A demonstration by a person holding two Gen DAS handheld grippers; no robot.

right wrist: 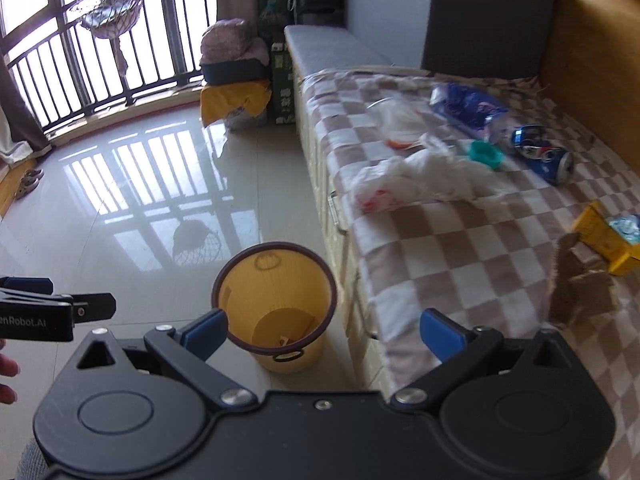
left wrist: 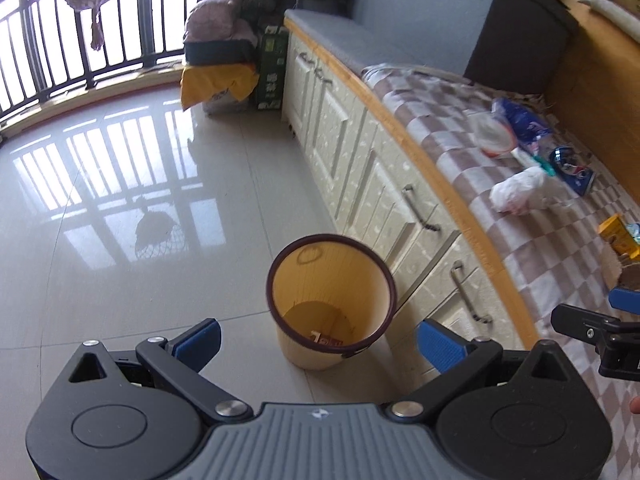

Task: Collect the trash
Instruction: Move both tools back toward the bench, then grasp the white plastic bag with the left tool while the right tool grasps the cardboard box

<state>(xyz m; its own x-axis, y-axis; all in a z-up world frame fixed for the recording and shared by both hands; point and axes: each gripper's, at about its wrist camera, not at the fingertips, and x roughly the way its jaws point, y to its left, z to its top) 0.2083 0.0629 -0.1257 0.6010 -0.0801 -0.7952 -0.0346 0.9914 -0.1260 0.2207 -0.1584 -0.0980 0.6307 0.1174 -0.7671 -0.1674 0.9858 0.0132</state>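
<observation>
A yellow waste bin (left wrist: 332, 300) (right wrist: 276, 304) with a dark rim stands on the floor beside the cabinet; a small scrap lies at its bottom. Trash lies on the checked blanket (right wrist: 460, 248): a crumpled white plastic bag (left wrist: 518, 192) (right wrist: 416, 182), a blue can (left wrist: 572, 170) (right wrist: 542, 154), a blue wrapper (left wrist: 520, 120) (right wrist: 468, 110), a clear lid with a red edge (left wrist: 492, 134) (right wrist: 396, 124), a teal cap (right wrist: 486, 155), a yellow box (left wrist: 620, 234) (right wrist: 608, 240) and torn cardboard (right wrist: 580, 292). My left gripper (left wrist: 318, 342) is open above the bin. My right gripper (right wrist: 324, 332) is open, empty, between bin and blanket.
Cream cabinet drawers (left wrist: 360, 168) with metal handles run under the blanket. Glossy floor tiles (left wrist: 120, 200) stretch left to a balcony railing (left wrist: 60, 40). A pile of bags and a green box (left wrist: 272, 68) stands at the far end. A wooden panel (right wrist: 592, 64) backs the bench.
</observation>
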